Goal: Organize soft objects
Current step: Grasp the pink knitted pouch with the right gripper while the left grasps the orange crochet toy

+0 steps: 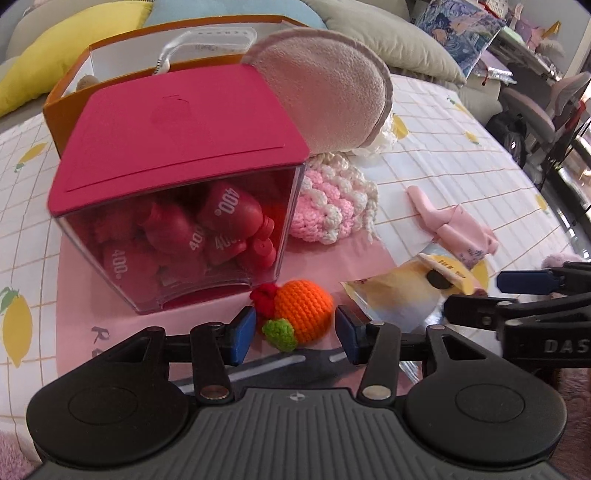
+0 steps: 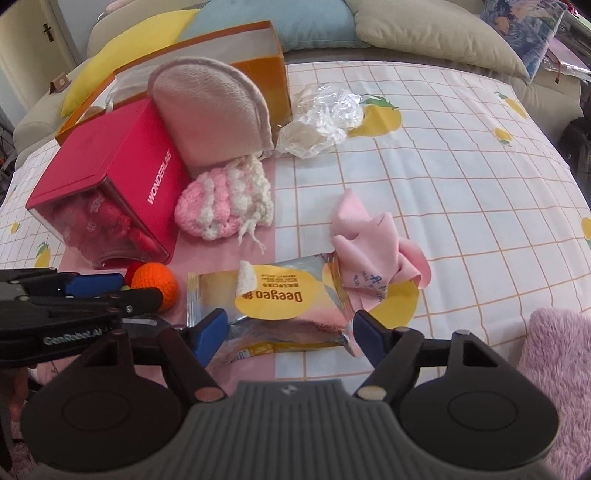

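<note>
An orange crochet ball (image 1: 303, 310) with a green leaf and red tuft lies on the bed sheet, right in front of a red-lidded clear box (image 1: 177, 147). My left gripper (image 1: 295, 326) is open. Its blue pads stand on either side of the ball, with a small gap on each side. My right gripper (image 2: 291, 332) is also open, straddling a yellow snack packet (image 2: 273, 299) that lies flat. A pink cloth (image 2: 369, 240) rests on the packet's far end. A pink-and-white crochet piece (image 2: 225, 206) and a beige plush pad (image 2: 207, 110) lean against the red box.
An open orange box (image 2: 273, 70) stands behind the red one. Crumpled clear plastic (image 2: 325, 107) lies beside it. A fluffy pink item (image 2: 557, 369) is at the near right. Pillows (image 2: 436, 33) line the far edge of the bed.
</note>
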`<state>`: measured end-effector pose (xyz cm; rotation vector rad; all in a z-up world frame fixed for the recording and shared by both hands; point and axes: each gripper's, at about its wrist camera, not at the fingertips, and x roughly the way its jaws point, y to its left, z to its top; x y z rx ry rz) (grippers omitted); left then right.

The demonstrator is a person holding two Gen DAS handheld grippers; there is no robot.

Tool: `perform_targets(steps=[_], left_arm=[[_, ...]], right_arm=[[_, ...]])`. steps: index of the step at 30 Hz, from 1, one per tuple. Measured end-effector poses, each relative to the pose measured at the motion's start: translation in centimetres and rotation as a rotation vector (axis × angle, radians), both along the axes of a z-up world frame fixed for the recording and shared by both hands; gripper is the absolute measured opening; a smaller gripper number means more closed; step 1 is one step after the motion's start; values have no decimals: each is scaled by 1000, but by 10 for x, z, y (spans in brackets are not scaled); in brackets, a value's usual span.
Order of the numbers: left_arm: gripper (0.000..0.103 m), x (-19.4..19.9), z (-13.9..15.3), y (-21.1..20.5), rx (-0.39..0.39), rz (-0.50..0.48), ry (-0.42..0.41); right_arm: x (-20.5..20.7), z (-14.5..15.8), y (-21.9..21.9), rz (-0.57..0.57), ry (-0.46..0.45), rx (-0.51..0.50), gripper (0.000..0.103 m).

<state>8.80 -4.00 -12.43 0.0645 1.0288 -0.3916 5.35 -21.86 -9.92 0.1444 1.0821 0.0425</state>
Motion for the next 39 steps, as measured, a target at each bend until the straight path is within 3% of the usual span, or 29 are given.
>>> perform_targets(steps=[7,16,22,26,32,34,39], left_arm=[[61,5,-5,-5,4,-13,-16],[53,1,-1,-6,-6,-52,-47],[52,0,16,3,16,-3,-42],[53,2,20,9,5,20,-22],[53,5,21,13,11,38,-10],[53,7,22,14,10,41,-10],[53,8,21,14,6,41,-2]], right_arm=[[2,3,5,20,-24,-13,74],[27,14,20,136,-139,-48,74],[60,-5,35,254,-129,-47,75],[82,-19,43,303,-133,-66,91],[114,-39,47,359,-116,-55,91],[120,-42,49,367,-112,-33,89],[122,-42,54,388,-120,-69,56]])
